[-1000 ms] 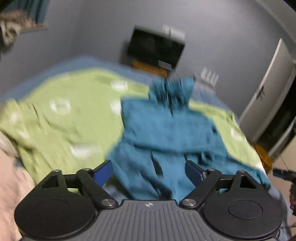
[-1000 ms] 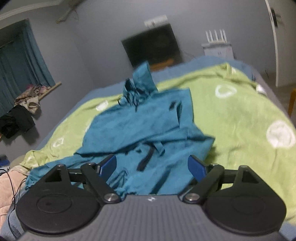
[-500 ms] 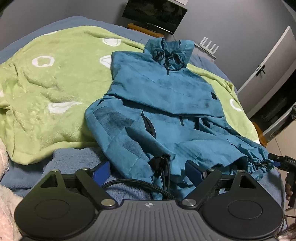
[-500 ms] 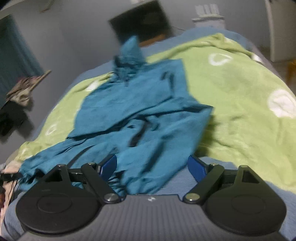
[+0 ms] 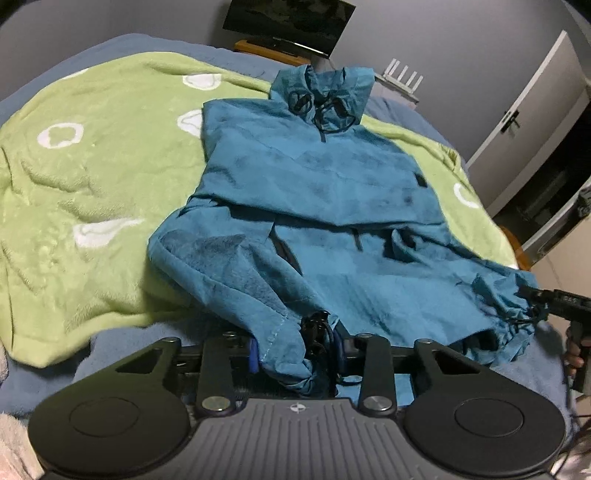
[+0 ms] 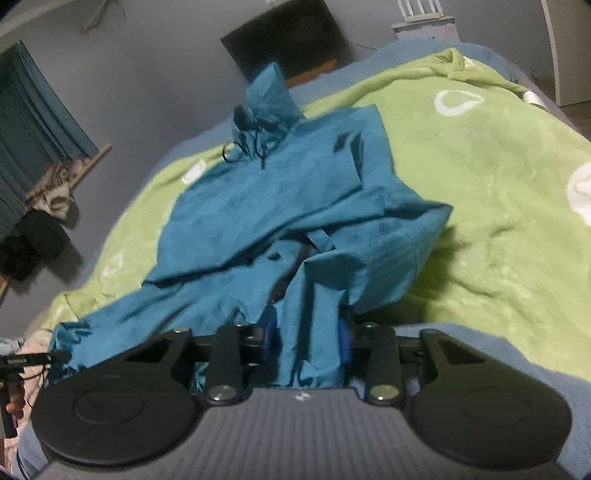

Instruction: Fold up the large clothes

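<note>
A large teal hooded jacket [image 5: 314,192] lies on a green blanket [image 5: 74,177], hood toward the far end, sleeves folded across the body. My left gripper [image 5: 295,354] is shut on the jacket's near left hem corner with its black drawcord. My right gripper [image 6: 308,341] is shut on the jacket's [image 6: 266,206] near right hem corner. The right gripper also shows at the right edge of the left wrist view [image 5: 554,299], and the left gripper at the left edge of the right wrist view [image 6: 22,360].
The green blanket [image 6: 498,177] with white rings covers a blue bed [image 5: 122,343]. A dark TV [image 5: 288,22] stands at the far wall. A white door [image 5: 524,122] is at the right. Clothes [image 6: 51,192] hang by blue curtains at the left.
Both grippers have moved down to the jacket's near hem and closed on it, one at each corner. They were open and above the cloth before.
</note>
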Tool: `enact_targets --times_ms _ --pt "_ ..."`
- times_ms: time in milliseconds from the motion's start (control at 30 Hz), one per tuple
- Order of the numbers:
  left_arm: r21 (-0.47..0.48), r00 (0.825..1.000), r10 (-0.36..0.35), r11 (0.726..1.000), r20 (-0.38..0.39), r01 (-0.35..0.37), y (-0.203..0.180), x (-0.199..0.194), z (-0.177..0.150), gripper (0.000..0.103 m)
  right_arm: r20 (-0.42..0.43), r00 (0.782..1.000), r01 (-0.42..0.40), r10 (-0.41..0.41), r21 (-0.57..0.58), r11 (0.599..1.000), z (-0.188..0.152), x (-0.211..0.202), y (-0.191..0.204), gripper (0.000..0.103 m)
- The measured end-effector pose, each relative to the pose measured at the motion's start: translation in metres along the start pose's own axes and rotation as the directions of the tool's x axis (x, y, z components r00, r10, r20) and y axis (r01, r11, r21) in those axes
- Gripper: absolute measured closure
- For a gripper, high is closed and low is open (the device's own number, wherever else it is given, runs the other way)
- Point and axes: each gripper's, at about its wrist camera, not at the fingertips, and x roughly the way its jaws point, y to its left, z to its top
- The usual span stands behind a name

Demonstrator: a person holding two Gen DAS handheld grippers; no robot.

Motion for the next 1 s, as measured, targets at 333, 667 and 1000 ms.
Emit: enact_targets --times_ms 333,667,1000 --pt "-0.065 0.986 -0.090 0.993 0.141 0.100 0.010 0.009 0.088 0.071 0.170 0.983 -0.080 0.076 0.016 0.997 0.067 0.013 0.006 0.083" --pt "-0.114 0.961 -0.061 0.989 0.269 0.095 0.012 0.090 0.243 0.072 0.285 0.958 -0.045 0.026 0.059 0.997 0.193 0.098 0.009 0.085" --pt "-0.372 0.903 0.216 0.926 0.372 -0.068 0.048 0.182 0.295 0.004 0.327 0.921 0.174 -0.210 0.137 0.975 0.256 0.222 0.008 0.066"
